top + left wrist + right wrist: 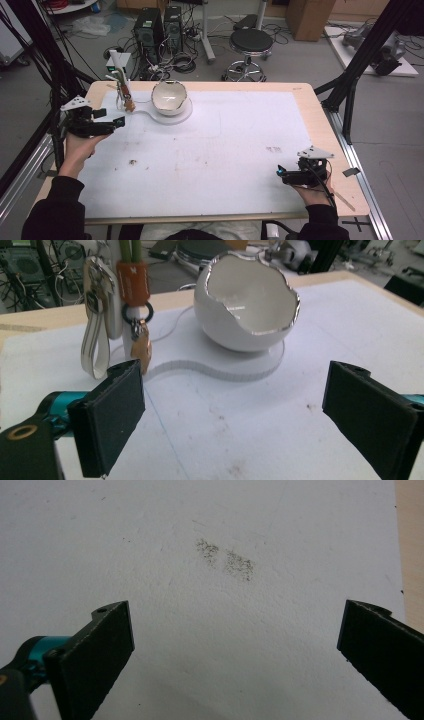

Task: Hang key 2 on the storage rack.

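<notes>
A white eggshell-shaped bowl (169, 97) with a jagged silver rim sits on a clear base at the back of the table. Left of it stands a small rack (121, 80) from which a key fob on a white strap (97, 315) and a brown tag (141, 350) hang. My left gripper (119, 121) hovers at the table's left side, jaws wide apart and empty, facing the hanging items (132, 295) and the bowl (247, 302). My right gripper (281, 171) rests near the front right corner, open, with bare white mat (210, 630) between its jaws.
A white mat (210, 150) covers most of the wooden table (320, 125). A small brown crumb (133, 162) lies front left, and a grey smudge (273, 149) marks the mat on the right. A stool (250, 45) and computer towers (157, 27) stand behind the table.
</notes>
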Demonstrator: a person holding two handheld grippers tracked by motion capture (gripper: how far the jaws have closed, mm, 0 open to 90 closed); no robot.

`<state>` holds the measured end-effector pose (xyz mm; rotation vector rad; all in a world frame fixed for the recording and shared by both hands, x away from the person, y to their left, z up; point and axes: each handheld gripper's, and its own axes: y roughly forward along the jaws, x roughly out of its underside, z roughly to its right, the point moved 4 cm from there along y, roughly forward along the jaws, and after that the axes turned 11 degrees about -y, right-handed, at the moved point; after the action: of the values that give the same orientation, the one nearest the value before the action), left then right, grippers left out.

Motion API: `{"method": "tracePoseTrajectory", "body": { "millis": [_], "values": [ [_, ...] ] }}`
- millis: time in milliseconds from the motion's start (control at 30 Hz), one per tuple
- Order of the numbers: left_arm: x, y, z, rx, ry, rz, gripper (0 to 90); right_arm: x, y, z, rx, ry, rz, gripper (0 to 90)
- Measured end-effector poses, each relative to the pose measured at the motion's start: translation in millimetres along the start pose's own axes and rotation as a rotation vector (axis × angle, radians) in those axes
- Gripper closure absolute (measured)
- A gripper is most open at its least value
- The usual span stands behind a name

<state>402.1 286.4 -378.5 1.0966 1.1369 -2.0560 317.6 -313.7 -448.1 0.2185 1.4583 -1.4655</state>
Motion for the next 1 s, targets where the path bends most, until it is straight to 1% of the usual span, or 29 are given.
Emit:
{"method": "tracePoseTrajectory", "body": {
  "millis": [33, 100, 200, 333, 433, 467, 700, 733, 767, 833, 900, 1000],
  "values": [
    [2.8, -0.1, 1.4, -0.002, 0.009, -0.007, 10.3, 0.1, 0.0, 0.0, -0.001, 0.001, -0.001, 0.7],
    [7.9, -0.5, 3.8, 0.006, 0.014, -0.017, 10.3, 0.2, 0.5, 0.0, -0.001, 0.001, 0.0, 0.7],
    [15.5, -2.0, 6.7, 0.001, 0.028, -0.036, 10.3, 0.3, 0.4, 0.5, -0.001, 0.0, 0.003, 0.7],
    [24.7, -4.5, 10.8, 0.014, 0.031, -0.056, 10.3, 0.0, 0.3, 0.8, -0.002, 0.002, 0.006, 0.7],
    [31.4, -7.9, 15.0, 0.024, 0.031, -0.059, 10.3, -0.4, 0.4, 0.5, -0.005, 0.0, 0.005, 0.7],
    [33.8, -9.2, 16.1, 0.026, 0.03, -0.066, 10.3, -0.7, 0.5, 0.7, -0.006, -0.006, 0.006, 0.7],
    [53.8, -15.0, 20.6, 0.035, 0.055, -0.132, 10.1, -1.7, -0.1, -0.6, -0.02, -0.004, 0.008, 0.7],
    [57.0, -15.9, 21.0, 0.04, 0.056, -0.143, 10.1, -2.4, 0.0, -1.1, -0.024, -0.005, 0.01, 0.7],
    [60.9, -17.1, 21.6, 0.053, 0.054, -0.156, 10.1, -3.1, 0.1, -1.8, -0.026, -0.005, 0.011, 0.7],
    [65.7, -19.1, 22.4, 0.062, 0.05, -0.169, 9.9, -5.2, 0.2, -2.6, -0.031, -0.016, 0.014, 0.7],
    [68.9, -21.4, 23.4, 0.062, 0.057, -0.191, 9.9, -7.7, 0.4, -4.1, -0.036, -0.019, 0.016, 0.7],
    [70.6, -25.5, 24.8, 0.057, 0.064, -0.195, 9.8, -11.2, 0.7, -6.0, -0.042, -0.028, 0.021, 0.7]
  ]
}}
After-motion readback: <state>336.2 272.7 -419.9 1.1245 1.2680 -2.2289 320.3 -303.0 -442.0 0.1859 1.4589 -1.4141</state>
